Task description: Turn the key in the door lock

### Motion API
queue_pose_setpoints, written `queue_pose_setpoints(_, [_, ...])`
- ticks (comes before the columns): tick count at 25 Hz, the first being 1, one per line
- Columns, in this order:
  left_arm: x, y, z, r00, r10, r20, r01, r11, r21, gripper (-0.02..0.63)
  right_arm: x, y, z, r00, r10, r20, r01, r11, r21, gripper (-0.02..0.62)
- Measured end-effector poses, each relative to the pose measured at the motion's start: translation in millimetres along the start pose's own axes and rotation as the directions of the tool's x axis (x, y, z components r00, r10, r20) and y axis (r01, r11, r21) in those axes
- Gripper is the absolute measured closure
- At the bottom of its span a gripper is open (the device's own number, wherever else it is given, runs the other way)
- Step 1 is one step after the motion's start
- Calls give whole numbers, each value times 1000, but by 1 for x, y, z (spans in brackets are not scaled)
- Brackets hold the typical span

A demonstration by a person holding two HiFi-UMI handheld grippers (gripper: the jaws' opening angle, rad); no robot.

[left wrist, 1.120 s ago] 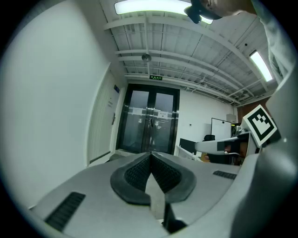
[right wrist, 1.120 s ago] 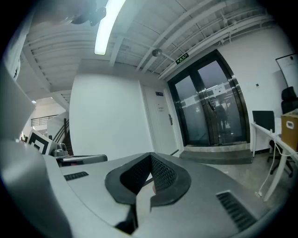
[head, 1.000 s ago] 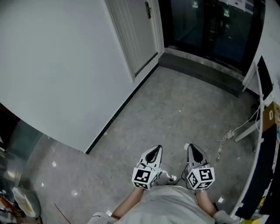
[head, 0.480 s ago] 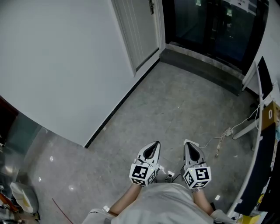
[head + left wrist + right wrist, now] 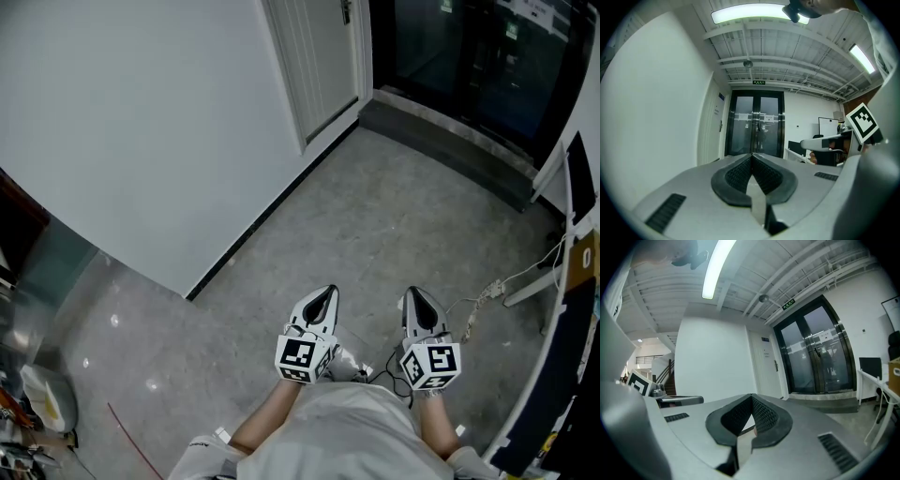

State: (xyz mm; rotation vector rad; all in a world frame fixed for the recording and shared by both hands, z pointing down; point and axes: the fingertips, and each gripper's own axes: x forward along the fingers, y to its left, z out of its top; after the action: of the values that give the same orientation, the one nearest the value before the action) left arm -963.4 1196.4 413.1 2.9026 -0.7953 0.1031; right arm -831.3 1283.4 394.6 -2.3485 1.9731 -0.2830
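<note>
Far across the floor (image 5: pixel 394 216), at its top edge, the white door (image 5: pixel 323 56) with its lock (image 5: pixel 346 11) is being faced. Left gripper (image 5: pixel 323 292) and right gripper (image 5: pixel 413 292) are being held clenched, empty. Risk: key, too small to tell, being knocked by shut jaws.

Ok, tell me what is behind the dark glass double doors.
Behind the dark glass double doors only reflections and a few pale patches show. The space beyond is too dark to make out.
</note>
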Motion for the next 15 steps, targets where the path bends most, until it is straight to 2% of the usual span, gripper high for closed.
queue_pose_setpoints(5, [0,24,10,996,87,36,-87,996,9,597,2,-31,14,999,-28,38,29,999,-19,609])
queue_pose_setpoints(8, [5,38,7,991,127,28,-128,992,0,598,6,-44,10,999,-36,22,36,999,-7,609])
queue_pose_setpoints(15, [49,63,8,992,118,39,-117,993,-17,597,59,-51,-8,997,-58,-52,58,998,-9,606])
